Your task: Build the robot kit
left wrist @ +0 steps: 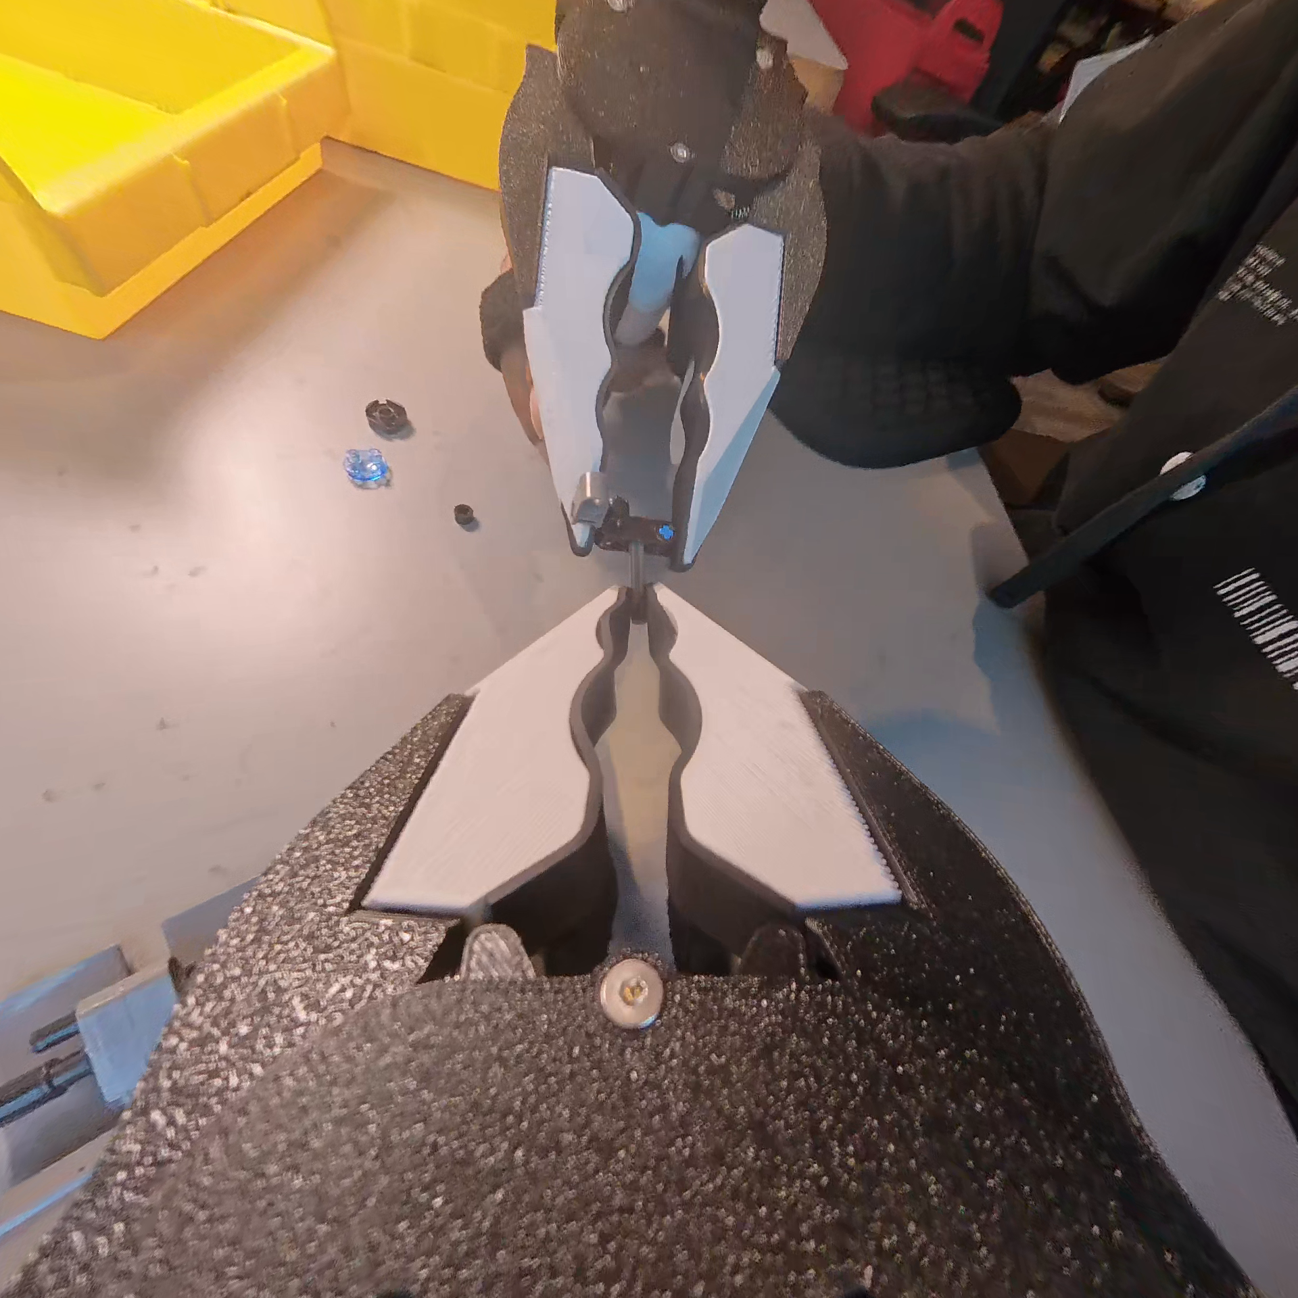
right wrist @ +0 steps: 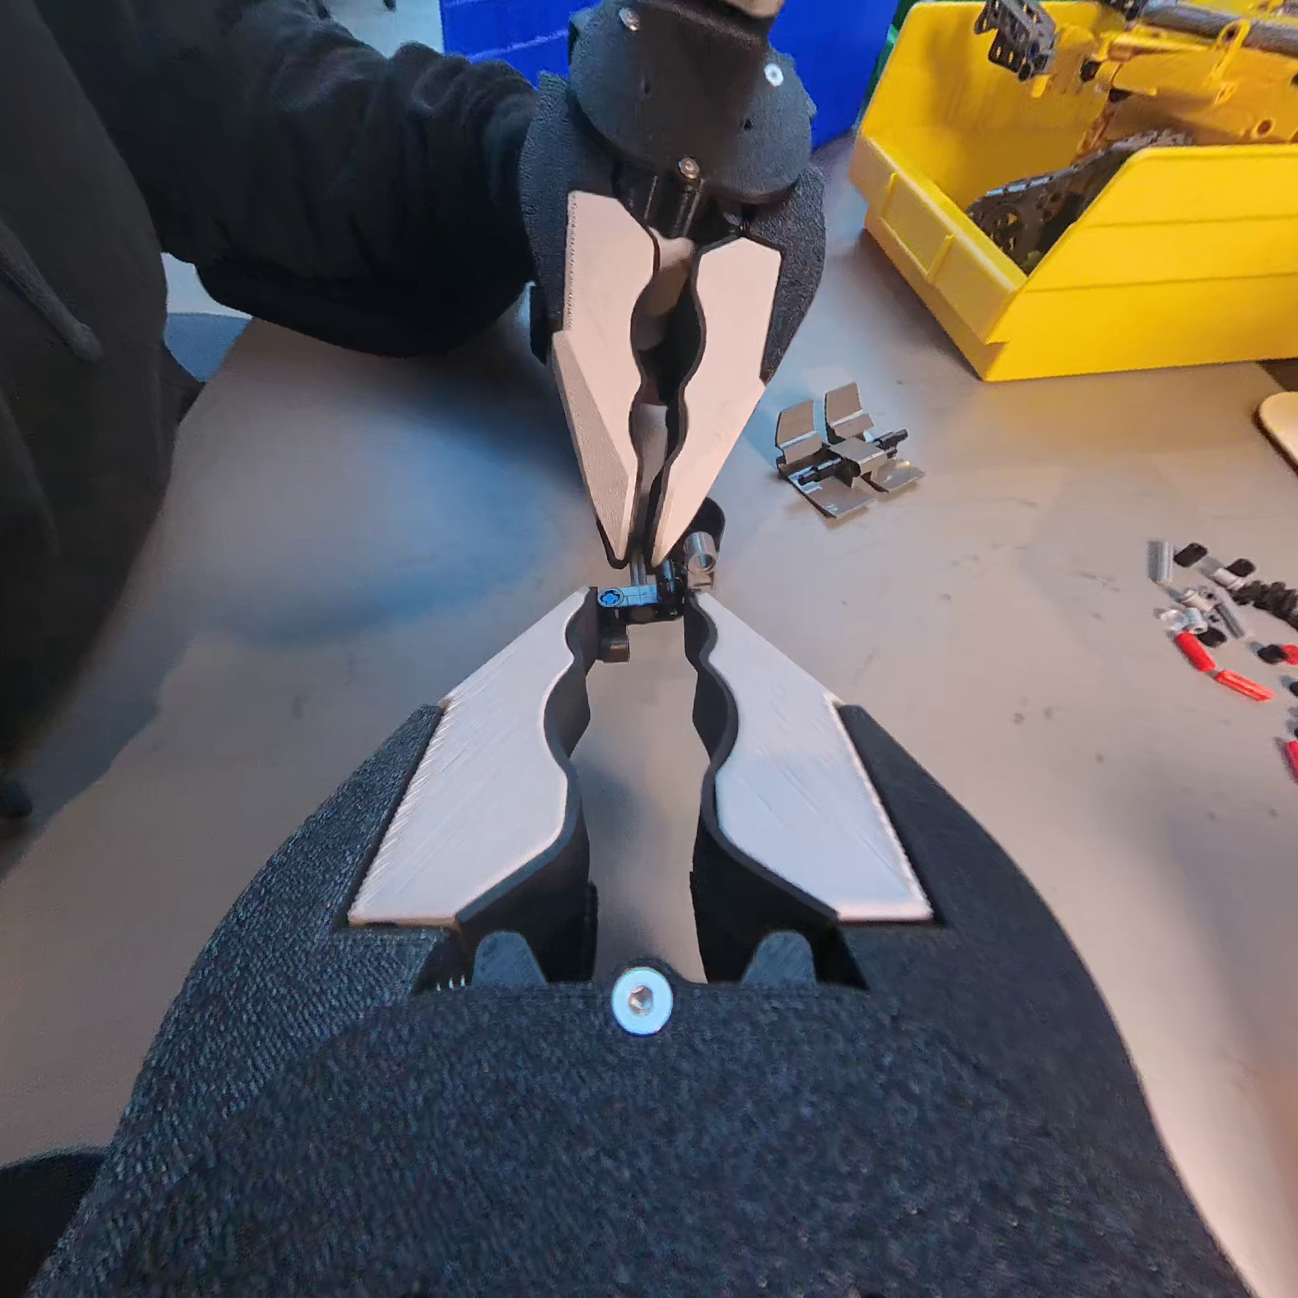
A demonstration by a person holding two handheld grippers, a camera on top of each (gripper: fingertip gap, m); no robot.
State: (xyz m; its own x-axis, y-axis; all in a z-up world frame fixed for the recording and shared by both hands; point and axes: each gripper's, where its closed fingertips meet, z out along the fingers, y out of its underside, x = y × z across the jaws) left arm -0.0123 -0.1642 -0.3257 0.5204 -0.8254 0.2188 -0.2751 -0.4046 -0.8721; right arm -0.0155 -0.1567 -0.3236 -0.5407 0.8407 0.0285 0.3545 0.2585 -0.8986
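Left gripper (left wrist: 636, 597) pinches my thin black pin (left wrist: 638, 572); right gripper (right wrist: 636, 607), jaws narrow, clamps the small black assembly (right wrist: 643, 597) it enters, above the surface (right wrist: 351, 492). Loose parts (right wrist: 1222, 618) lie far right, a yellow bin (right wrist: 1053, 281) beyond.

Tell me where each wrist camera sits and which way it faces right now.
Left wrist view: on the left gripper, facing the right gripper; shut on a thin black pin; black sleeve visible.
Right wrist view: on the right gripper, facing the left gripper, gripping a small black assembly.
Shared: both grippers, assembly, grey table.
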